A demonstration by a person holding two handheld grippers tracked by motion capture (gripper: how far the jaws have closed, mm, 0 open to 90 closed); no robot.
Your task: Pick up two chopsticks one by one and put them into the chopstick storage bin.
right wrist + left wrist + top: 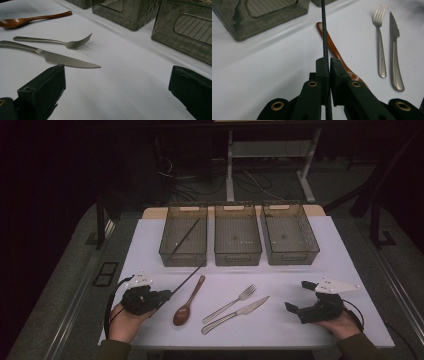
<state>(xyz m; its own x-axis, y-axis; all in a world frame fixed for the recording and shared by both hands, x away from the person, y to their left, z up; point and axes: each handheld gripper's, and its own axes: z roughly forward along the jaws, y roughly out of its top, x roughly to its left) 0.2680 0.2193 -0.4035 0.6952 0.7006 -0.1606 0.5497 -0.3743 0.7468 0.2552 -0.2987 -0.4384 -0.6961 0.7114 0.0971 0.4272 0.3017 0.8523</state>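
The left gripper (pixel 167 295) has its fingers (pixel 322 72) clamped on a thin black rod (pixel 324 30), whose far end lies in the left bin (pixel 183 255). The right gripper (pixel 297 297) rests on the tabletop (pixel 300 275) near its right edge, fingers (pixel 42 90) spread wide, with bare tabletop between them and the knife (pixel 235 315) just beside.

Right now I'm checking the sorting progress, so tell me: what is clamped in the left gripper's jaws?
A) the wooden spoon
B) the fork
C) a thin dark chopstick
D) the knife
C. In the left gripper view the left gripper has its jaws shut on a thin dark chopstick, while the wooden spoon, fork and knife lie loose on the white table.
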